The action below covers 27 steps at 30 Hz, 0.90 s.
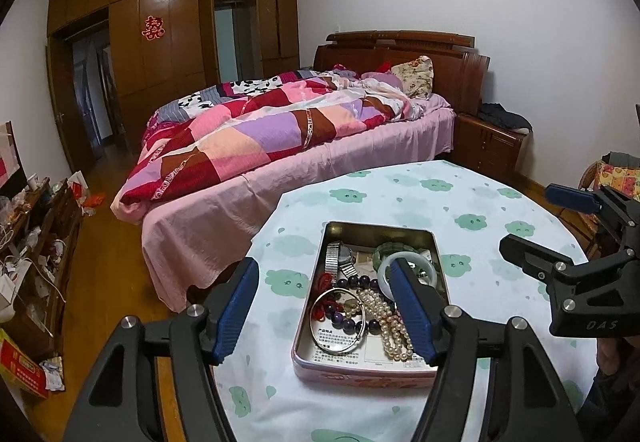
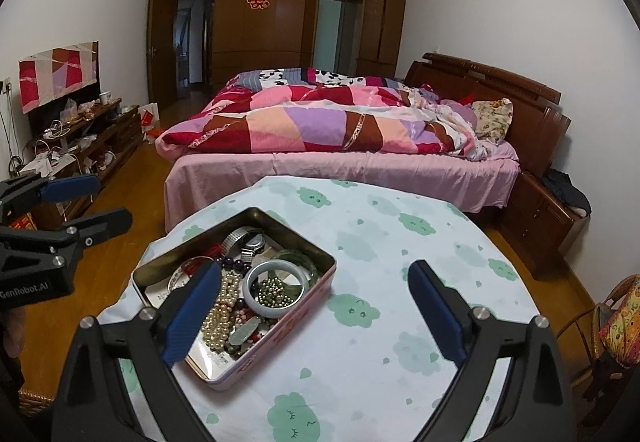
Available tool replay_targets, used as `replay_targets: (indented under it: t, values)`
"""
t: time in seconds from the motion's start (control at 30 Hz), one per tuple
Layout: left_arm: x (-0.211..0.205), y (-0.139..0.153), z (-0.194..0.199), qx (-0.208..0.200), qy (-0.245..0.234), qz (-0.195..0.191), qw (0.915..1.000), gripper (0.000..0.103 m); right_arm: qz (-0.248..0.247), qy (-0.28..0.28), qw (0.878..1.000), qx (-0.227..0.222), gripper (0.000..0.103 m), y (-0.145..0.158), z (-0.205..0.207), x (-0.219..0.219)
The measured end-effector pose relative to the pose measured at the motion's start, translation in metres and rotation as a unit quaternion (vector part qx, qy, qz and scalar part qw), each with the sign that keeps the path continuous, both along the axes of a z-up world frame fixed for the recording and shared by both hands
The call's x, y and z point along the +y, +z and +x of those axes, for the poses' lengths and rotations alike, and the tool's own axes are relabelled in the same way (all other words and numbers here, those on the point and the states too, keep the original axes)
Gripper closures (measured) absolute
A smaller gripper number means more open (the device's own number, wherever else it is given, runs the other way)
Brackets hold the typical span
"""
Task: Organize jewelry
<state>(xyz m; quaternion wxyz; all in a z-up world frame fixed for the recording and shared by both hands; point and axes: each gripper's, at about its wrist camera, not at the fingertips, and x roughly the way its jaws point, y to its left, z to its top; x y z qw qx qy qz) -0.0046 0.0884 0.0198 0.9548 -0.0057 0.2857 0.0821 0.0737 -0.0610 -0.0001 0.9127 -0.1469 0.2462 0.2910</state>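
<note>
Blue-padded jaws wide (both grippers), above jewelry tin

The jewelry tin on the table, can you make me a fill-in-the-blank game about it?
1. The jewelry tin sits on a round table and has no ____ on it.
2. The pearl necklace lies ____ the tin.
3. Both the left claw and the right claw are ____, holding nothing.
4. The wristwatch lies at the end of the tin nearer the ____.

Missing words: lid; inside; open; bed
</note>
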Motion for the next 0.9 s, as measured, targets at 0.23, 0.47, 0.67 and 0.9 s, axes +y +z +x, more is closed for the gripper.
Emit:
replay_targets:
  t: [0.23, 0.47, 0.67, 0.9]
  values:
    - [0.0023, 0.0009, 0.0002, -0.001, 0.002, -0.001, 1.0, 0.035, 0.0, 0.0, 1.0, -0.004, 0.005, 0.0025, -0.0023, -0.0031]
    - [0.0039, 0.002, 0.0005, -0.003, 0.003, -0.001, 1.0, 0.035, -0.002, 0.001, 1.0, -0.006, 0.005, 0.0038, -0.0037, -0.0033]
    - [0.0063, 0.0023, 0.0006, -0.004, 0.008, -0.002, 1.0, 0.035, -0.002, 0.002, 1.0, -0.006, 0.005, 0.0037, -0.0034, -0.0035]
    - [0.007, 0.0021, 0.0007, -0.004, 0.009, -0.002, 0.9999, 0.035, -0.002, 0.002, 1.0, -0.006, 0.005, 0.0033, -0.0037, -0.0032]
